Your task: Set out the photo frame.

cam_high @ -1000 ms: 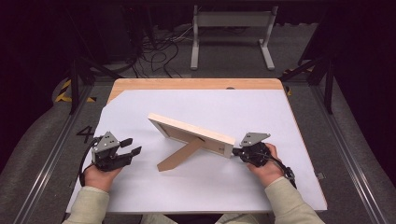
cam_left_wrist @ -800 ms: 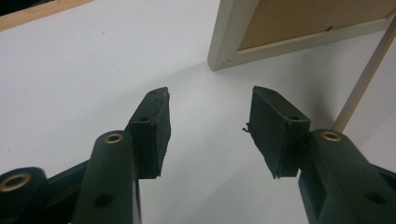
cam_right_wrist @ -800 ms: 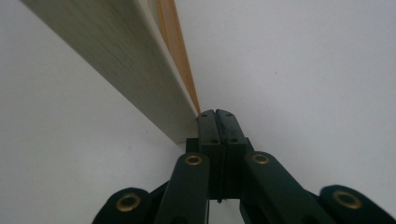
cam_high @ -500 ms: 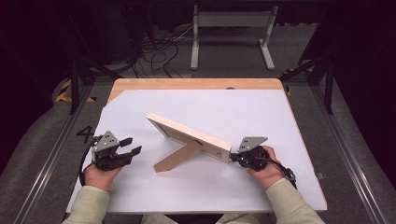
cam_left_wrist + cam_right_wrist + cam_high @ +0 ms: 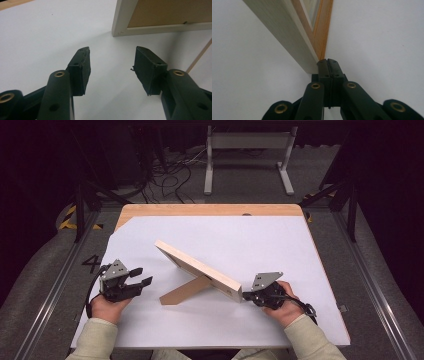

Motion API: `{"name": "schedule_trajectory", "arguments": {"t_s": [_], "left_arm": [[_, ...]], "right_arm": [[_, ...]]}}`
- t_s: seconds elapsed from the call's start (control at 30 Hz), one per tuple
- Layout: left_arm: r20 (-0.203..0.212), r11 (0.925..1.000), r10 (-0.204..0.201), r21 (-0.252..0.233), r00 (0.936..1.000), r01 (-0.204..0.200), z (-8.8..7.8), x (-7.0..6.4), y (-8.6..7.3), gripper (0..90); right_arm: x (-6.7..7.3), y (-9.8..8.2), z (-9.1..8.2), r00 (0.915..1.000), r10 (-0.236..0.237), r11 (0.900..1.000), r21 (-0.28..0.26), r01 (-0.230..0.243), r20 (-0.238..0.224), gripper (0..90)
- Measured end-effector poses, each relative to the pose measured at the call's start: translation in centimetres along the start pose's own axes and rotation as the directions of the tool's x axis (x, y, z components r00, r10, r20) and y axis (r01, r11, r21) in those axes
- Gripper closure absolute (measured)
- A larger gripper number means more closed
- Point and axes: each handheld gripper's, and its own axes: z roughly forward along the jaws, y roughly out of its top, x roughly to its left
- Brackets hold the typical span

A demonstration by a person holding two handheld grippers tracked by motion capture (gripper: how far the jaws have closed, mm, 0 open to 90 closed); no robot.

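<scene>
Item: picture frame (image 5: 200, 269), pale wood, standing near the middle of the white-covered tabletop (image 5: 300, 270); tilted back on its easel strut (image 5: 184, 291), which props it from behind, so the backing board faces the person's left; it runs diagonally, far end toward the left rear, near end toward the right front.

Right claw (image 5: 245, 295): clenched, jaws pressed flat together with nothing between them; tips touching the frame's near lower corner (image 5: 318, 58), seemingly to nudge or steady that corner rather than grasp it.

Left claw (image 5: 141, 276): released, jaws spread wide and empty; hovering low over the tabletop, apart from the frame, aimed toward its rear lower corner (image 5: 120, 30); likely held ready to brace or take the far side.

Both hands rest low at the front edge.
</scene>
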Motion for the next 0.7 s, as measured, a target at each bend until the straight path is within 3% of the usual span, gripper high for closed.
{"name": "schedule_trajectory", "arguments": {"t_s": [0.3,0.7], "left_arm": [[0.003,0.9999,-0.009,0.009,1.0,0.009,0.1,0.1,-0.1,46.8],[0.003,0.9998,-0.019,0.006,0.9998,0.019,0.1,0.2,-0.1,46.3]], "right_arm": [[1.6,0.6,0.2,0.9973,-0.055,0.998,0.007,0.055,-0.049,90.0],[3.2,1.1,0.5,0.9911,-0.094,0.995,0.005,0.095,-0.094,90.0]]}}
